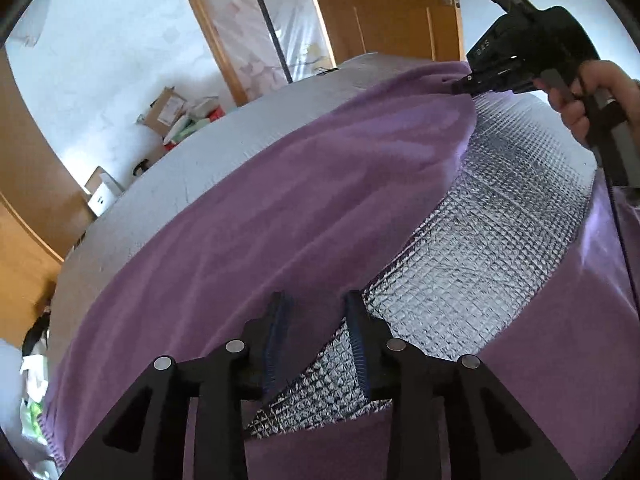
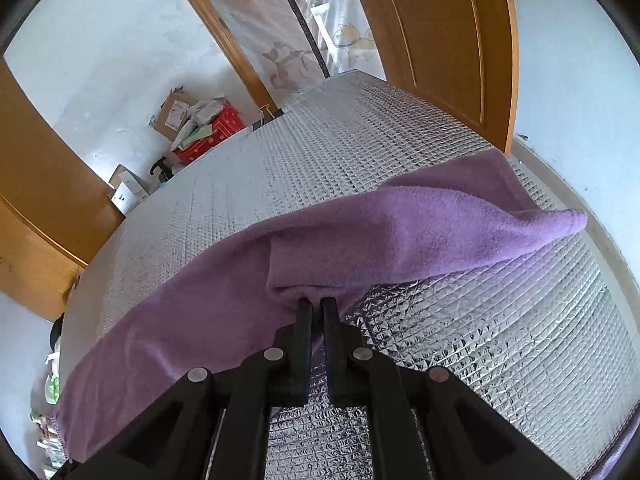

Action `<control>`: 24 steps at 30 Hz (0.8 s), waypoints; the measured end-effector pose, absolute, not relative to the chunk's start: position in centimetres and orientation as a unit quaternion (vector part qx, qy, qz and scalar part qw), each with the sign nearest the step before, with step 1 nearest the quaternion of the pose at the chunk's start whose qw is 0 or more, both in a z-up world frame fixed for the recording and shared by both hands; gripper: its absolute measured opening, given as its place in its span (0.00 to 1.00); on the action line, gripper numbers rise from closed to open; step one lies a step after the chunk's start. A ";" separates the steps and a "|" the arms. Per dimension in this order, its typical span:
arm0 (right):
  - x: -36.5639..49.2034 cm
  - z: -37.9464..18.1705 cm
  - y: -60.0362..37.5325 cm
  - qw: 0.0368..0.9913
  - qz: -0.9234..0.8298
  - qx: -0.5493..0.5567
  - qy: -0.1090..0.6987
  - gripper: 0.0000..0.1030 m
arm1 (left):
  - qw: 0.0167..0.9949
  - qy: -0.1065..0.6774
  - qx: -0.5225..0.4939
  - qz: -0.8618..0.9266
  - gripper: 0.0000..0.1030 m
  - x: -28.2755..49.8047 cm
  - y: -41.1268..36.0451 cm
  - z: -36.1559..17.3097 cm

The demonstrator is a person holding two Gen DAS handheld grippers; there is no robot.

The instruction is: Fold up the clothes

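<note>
Black linkage arms and blue-ribbed finger pads of the left gripper (image 1: pixel 316 312) fill the foreground of the left wrist view; its fingers stand apart, with the edge of the purple fleece garment (image 1: pixel 280 208) showing between and just beyond them, the pads not pressing on it. Whether the cloth touches either pad cannot be told. The garment lies spread across the silver quilted foil mat (image 1: pixel 500 232) that covers the work surface, one fold raised off the mat and running toward the upper right. There the right gripper (image 1: pixel 460 87) pinches the cloth's far end, a person's hand (image 1: pixel 588 96) wrapped round its handle. In the right wrist view the right gripper (image 2: pixel 317 302) has its two black fingers drawn nearly together, clamped on a bunched edge of the garment (image 2: pixel 400 236), which rises from the mat (image 2: pixel 500 340) and trails off to a limp corner at right. Beyond the mat stand a wooden door (image 2: pixel 440 40) and its frame, a white wall, and a heap of cardboard boxes (image 2: pixel 176 114) beside a red box (image 2: pixel 216 132).
</note>
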State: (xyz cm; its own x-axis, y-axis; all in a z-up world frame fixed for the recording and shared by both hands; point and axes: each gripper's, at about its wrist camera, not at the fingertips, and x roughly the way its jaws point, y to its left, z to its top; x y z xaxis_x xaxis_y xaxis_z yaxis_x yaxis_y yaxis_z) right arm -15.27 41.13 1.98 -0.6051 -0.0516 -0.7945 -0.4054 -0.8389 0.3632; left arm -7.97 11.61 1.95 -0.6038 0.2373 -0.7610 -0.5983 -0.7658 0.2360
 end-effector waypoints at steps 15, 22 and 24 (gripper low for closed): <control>-11.7 6.6 40.0 0.104 0.870 -0.424 0.230 0.05 | 0.270 0.142 -0.366 0.879 0.03 -6.5 7.5 5.6; -7.8 4.9 40.7 0.105 0.843 -0.459 0.262 0.05 | 0.289 0.146 -0.374 0.869 0.03 -5.1 7.2 5.5; -6.8 3.8 41.0 0.104 0.836 -0.465 0.272 0.06 | 0.290 0.148 -0.377 0.867 0.03 -5.0 7.2 5.3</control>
State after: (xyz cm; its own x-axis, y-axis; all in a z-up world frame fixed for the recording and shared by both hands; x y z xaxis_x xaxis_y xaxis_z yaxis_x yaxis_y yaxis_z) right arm -6.81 40.99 3.82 -0.5454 -0.0786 -0.8345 -0.4273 -0.8305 0.3575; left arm -5.03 7.17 5.33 -0.5484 0.3913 -0.7390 -0.6135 -0.7888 0.0377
